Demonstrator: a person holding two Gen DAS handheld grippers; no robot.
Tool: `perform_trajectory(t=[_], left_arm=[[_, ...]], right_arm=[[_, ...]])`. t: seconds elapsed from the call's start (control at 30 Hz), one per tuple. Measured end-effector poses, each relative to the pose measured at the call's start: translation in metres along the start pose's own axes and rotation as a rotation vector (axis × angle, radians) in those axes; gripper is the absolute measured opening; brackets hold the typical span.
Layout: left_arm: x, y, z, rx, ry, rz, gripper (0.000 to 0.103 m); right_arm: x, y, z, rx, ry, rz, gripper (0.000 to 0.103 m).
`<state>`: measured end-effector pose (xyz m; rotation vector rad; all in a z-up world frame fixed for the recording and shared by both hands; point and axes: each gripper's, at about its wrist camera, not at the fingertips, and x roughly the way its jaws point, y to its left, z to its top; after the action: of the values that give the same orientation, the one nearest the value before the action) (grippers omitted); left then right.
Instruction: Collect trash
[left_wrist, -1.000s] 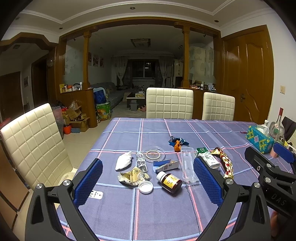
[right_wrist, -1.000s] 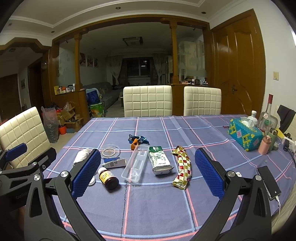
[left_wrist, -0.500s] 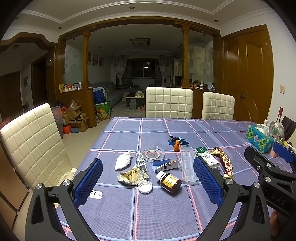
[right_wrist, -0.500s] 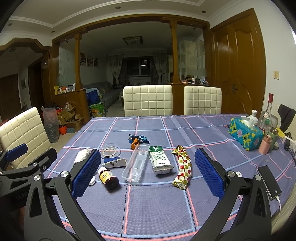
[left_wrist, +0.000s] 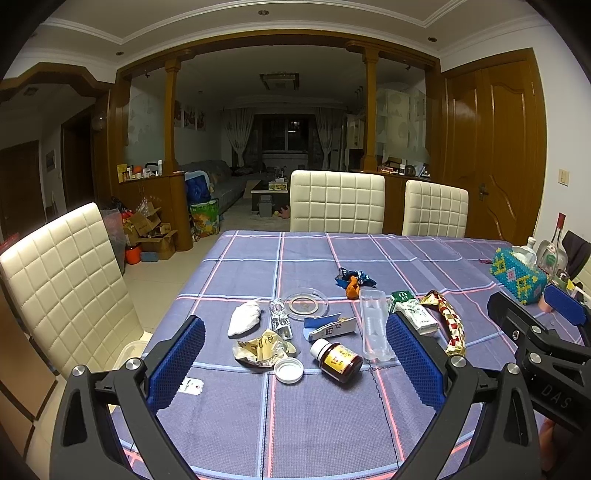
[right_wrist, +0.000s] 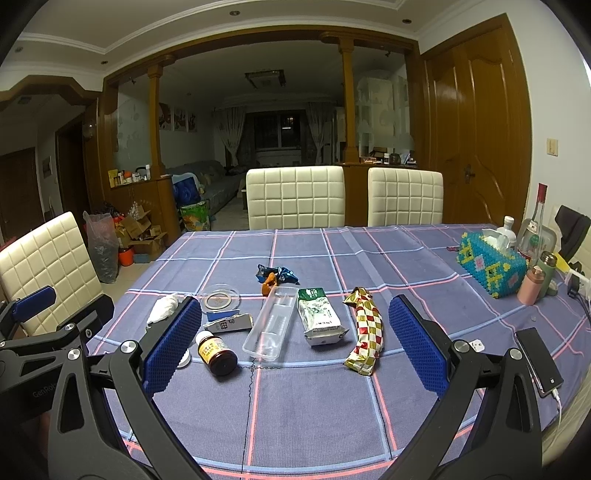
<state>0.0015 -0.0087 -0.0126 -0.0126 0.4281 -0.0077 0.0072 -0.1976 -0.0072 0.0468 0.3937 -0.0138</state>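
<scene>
Trash lies scattered mid-table, both tools wide open and empty above the near edge. Left tool (left_wrist: 295, 369) should drop onto the crumpled wrapper (left_wrist: 263, 347) first; right tool (right_wrist: 295, 347) takes the checked wrapper (right_wrist: 365, 332) beyond.

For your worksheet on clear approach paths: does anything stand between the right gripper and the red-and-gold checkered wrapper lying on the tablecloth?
Nothing visible does. The right gripper is open above the near edge of the table, and the checkered wrapper lies flat ahead. Only bare tablecloth shows between them. The green-and-white packet lies apart, to the wrapper's left.
</scene>
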Motion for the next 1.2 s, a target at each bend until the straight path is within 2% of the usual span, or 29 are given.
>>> perform_trajectory(t=[0.47,0.6,0.93,1.2], left_arm=[[0.009,0.005,0.001,-0.009,0.027,0.006,0.096],[0.023,0.011,0.003,-0.02,0.054,0.005,0.096],[0.093,0.005,-0.019,0.001,0.225,0.026,0.096],[0.138,-0.011,-0.041,0.004,0.389,-0.043,0.096]], right_arm=[[0.015,0.0,0.0,0.002,0.034,-0.001,0.1],[0.028,-0.005,0.001,0.007,0.06,-0.009,0.1],[0.112,-0.03,-0.023,0.039,0.287,-0.051,0.1],[0.166,-0.067,-0.048,0.092,0.453,-0.071,0.1]])
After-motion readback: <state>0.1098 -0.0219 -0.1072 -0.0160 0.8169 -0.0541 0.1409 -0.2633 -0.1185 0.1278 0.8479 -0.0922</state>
